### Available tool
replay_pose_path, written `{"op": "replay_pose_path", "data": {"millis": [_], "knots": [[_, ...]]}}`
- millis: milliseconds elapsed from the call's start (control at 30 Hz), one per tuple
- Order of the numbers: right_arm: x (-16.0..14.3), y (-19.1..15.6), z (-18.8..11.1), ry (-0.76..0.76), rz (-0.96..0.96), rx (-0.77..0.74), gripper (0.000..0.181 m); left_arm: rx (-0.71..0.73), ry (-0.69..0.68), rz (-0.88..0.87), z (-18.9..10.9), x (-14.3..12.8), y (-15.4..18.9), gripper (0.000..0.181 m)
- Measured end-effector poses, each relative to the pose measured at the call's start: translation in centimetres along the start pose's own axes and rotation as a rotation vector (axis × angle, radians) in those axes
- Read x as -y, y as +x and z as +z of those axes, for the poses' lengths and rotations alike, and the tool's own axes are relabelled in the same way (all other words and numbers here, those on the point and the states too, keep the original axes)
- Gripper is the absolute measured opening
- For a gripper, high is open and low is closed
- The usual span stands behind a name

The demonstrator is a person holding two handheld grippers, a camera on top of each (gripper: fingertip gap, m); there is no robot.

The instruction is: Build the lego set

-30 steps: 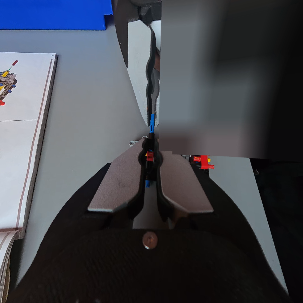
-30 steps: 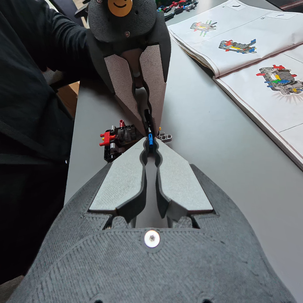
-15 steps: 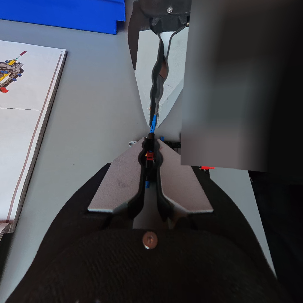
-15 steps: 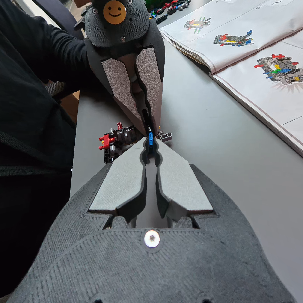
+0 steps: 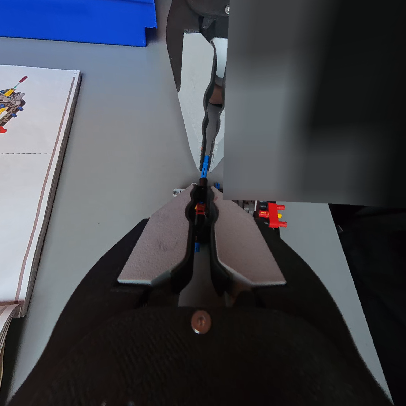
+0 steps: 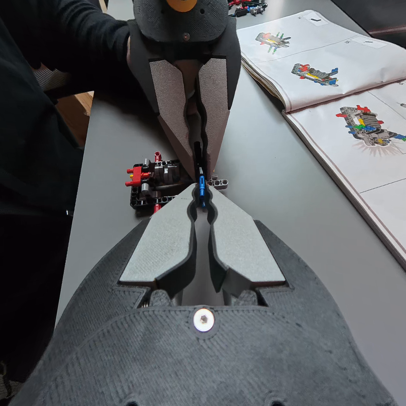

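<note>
Two grippers meet tip to tip above one grey table [image 6: 274, 197]. Right gripper [image 6: 202, 193] pinches one blue pin [image 6: 201, 186], its long axis running along the fingers toward the left gripper [image 5: 203, 190], which clamps a black rod [image 5: 201, 216] carrying red and blue bits. One partly built lego assembly [image 6: 153, 182] lies just beneath; one open instruction booklet [image 6: 329, 87] is well apart.

an office-like room: grey desk [image 6: 274, 197], open instruction booklet [image 6: 329, 72].
</note>
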State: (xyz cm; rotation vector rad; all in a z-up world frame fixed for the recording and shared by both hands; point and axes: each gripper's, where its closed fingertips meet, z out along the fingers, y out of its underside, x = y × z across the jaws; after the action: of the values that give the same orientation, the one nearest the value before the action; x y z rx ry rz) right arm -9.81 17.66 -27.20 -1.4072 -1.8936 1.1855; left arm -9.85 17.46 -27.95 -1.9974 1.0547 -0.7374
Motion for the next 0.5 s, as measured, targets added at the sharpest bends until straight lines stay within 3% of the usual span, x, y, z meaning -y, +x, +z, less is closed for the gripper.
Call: {"op": "replay_pose_path", "data": {"millis": [300,500], "knots": [[0.56,-0.03,-0.1,0.036,0.146,0.089,0.001,0.029,-0.005,0.028,0.11,0.0,-0.06,0.005],[0.17,-0.05,-0.12,0.013,0.045,0.051,0.001,0.022,-0.003,0.022,0.17,0.02,-0.05,0.006]]}}
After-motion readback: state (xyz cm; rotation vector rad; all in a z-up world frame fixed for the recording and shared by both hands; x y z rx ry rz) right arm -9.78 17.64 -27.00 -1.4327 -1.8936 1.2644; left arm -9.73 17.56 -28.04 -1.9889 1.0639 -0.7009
